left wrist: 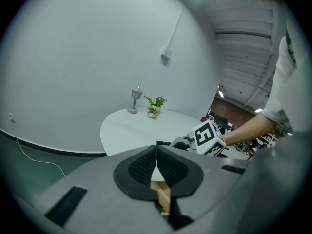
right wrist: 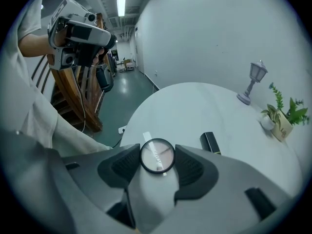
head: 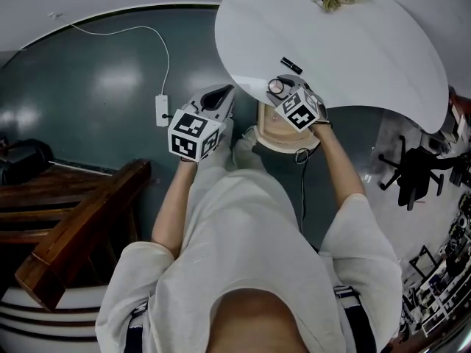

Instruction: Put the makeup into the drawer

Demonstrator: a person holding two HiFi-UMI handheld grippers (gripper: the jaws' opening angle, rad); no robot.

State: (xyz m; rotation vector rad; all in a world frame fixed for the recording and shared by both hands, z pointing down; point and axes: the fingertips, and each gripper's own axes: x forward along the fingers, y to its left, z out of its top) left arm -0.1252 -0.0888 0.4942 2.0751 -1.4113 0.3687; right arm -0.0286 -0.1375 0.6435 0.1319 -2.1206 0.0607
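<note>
A round clear-lidded makeup compact (right wrist: 157,155) lies at the near edge of the white round table (right wrist: 195,111), and my right gripper (right wrist: 157,162) is shut on it, one pad against each side. In the head view the compact (head: 277,86) shows at the right gripper's (head: 280,88) tips. A black makeup tube (right wrist: 210,142) lies on the table just beyond, also visible in the head view (head: 291,65). A light wooden drawer (head: 283,134) sits open below the table's edge, under the right hand. My left gripper (left wrist: 156,162) is shut and empty, held left of the drawer.
A small grey lamp (right wrist: 256,82) and a potted plant (right wrist: 285,116) stand at the table's far side. A power strip with a white cable (head: 162,110) lies on the dark floor. Wooden steps (head: 81,226) are at the left, an office chair (head: 416,168) at the right.
</note>
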